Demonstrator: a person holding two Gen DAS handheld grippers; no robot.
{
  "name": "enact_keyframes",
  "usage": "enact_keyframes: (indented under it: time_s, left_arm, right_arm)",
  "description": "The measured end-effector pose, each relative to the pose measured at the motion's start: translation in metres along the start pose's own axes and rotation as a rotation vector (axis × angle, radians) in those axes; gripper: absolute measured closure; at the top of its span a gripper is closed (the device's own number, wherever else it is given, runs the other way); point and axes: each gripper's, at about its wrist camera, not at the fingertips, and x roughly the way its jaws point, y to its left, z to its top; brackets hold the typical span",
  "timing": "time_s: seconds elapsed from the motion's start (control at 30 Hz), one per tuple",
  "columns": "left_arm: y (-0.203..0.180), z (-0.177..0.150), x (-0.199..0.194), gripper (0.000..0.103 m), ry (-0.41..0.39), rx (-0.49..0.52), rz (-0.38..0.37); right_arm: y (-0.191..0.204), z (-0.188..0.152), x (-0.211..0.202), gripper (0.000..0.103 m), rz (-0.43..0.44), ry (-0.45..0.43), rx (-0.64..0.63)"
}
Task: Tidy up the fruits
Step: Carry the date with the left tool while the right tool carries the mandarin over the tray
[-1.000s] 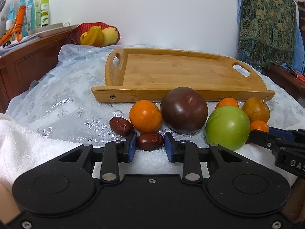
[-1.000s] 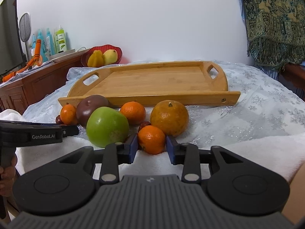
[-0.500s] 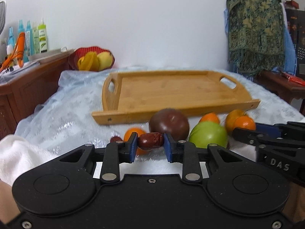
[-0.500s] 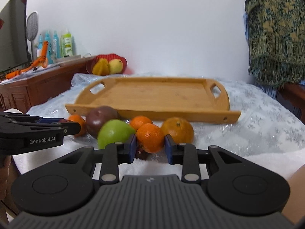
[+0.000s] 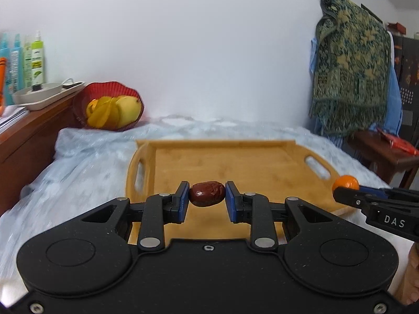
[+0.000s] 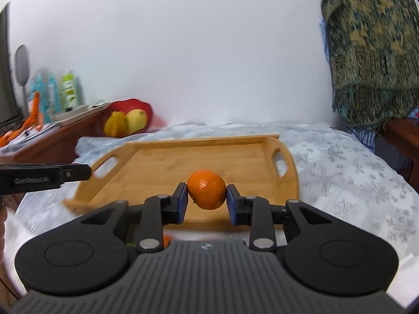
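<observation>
Both fruits airborne, each clamped between blue pads above the near edge of the wooden tray [image 5: 262, 157], bare boards straight ahead and below. Left gripper [image 5: 207, 198] closed on a red date [image 5: 207, 194], long axis crosswise, pad to pad. Right gripper [image 6: 207, 200] closed on a small mandarin [image 6: 207, 192], stem side turned left. Both tools side by side, tilted slightly down toward the tray; right one seemingly nearer the right handle slot [image 6: 279, 163]. Likely next: forward, down, release.
</observation>
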Motion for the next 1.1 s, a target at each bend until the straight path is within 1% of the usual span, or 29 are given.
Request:
enact_keyframes:
  time_s: [0.1,0.2,0.37,0.47,0.53,0.67,0.8,0.93,1.1]
  left_arm:
    - [0.007,0.018,0.034,0.076,0.002,-0.004,-0.008]
    - [0.014,0.032,0.07,0.076,0.029,-0.015,-0.007]
    - [0.027,0.044,0.127,0.076,0.106,-0.059,-0.018]
    - [0.032,0.043,0.151,0.076,0.142,-0.073,-0.018]
    - [0.036,0.043,0.164,0.076,0.161,-0.082,-0.017]
    - [0.039,0.037,0.173,0.076,0.174,-0.093,-0.015]
    - [0.035,0.032,0.176,0.076,0.186,-0.08,-0.007]
    - [0.033,0.029,0.176,0.076,0.192,-0.081,-0.006]
    - [0.031,0.028,0.175,0.076,0.192,-0.072,-0.001]
  right_arm:
    - [-0.015,0.013,0.032,0.068,-0.043,0.024,0.064]
    - [-0.025,0.026,0.062,0.068,-0.065,0.057,0.107]
    - [-0.031,0.042,0.106,0.068,-0.079,0.104,0.08]
    - [-0.032,0.049,0.13,0.068,-0.085,0.137,0.038]
    - [-0.035,0.05,0.144,0.068,-0.086,0.163,0.038]
    - [-0.039,0.048,0.16,0.068,-0.085,0.211,0.075]
    - [-0.036,0.047,0.163,0.067,-0.089,0.218,0.053]
    - [-0.034,0.044,0.166,0.067,-0.097,0.247,0.05]
    - [-0.03,0.044,0.165,0.066,-0.102,0.244,0.029]
